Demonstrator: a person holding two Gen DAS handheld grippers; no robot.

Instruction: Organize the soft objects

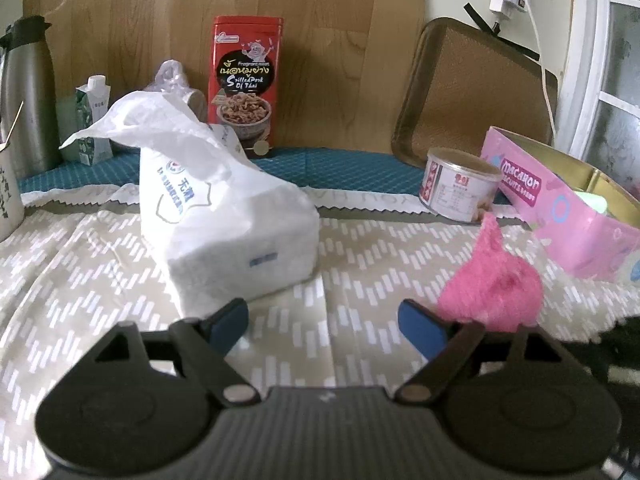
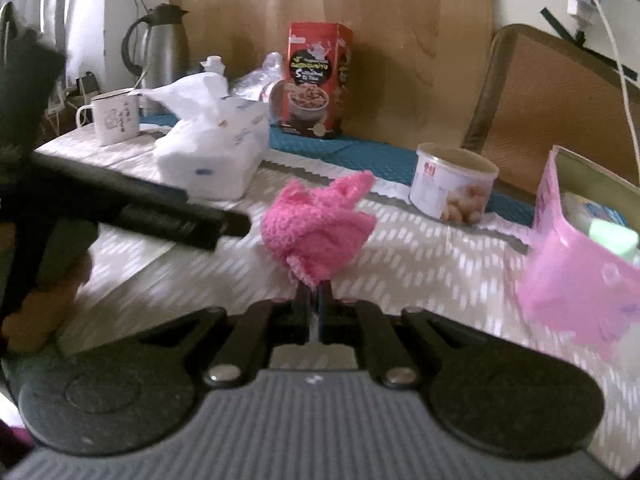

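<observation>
A fluffy pink sock (image 2: 316, 224) is bunched up and held at its lower edge by my right gripper (image 2: 314, 290), whose jaws are shut on it, above the patterned tablecloth. The sock also shows in the left wrist view (image 1: 492, 284), just right of my left gripper (image 1: 323, 320), which is open and empty low over the cloth. A white tissue pack (image 1: 224, 208) with a tissue pulled up stands ahead left of the left gripper. A pink open macaron tin (image 1: 560, 216) sits at the right; it also shows in the right wrist view (image 2: 576, 264).
A red snack tin (image 1: 244, 84), a small white can (image 1: 460, 184), a brown tray (image 1: 472, 92) leaning on the wall, a steel kettle (image 2: 164, 44), a white mug (image 2: 114, 120) and a small carton (image 1: 90, 120) stand along the back. The left gripper's body (image 2: 132, 204) crosses the right wrist view.
</observation>
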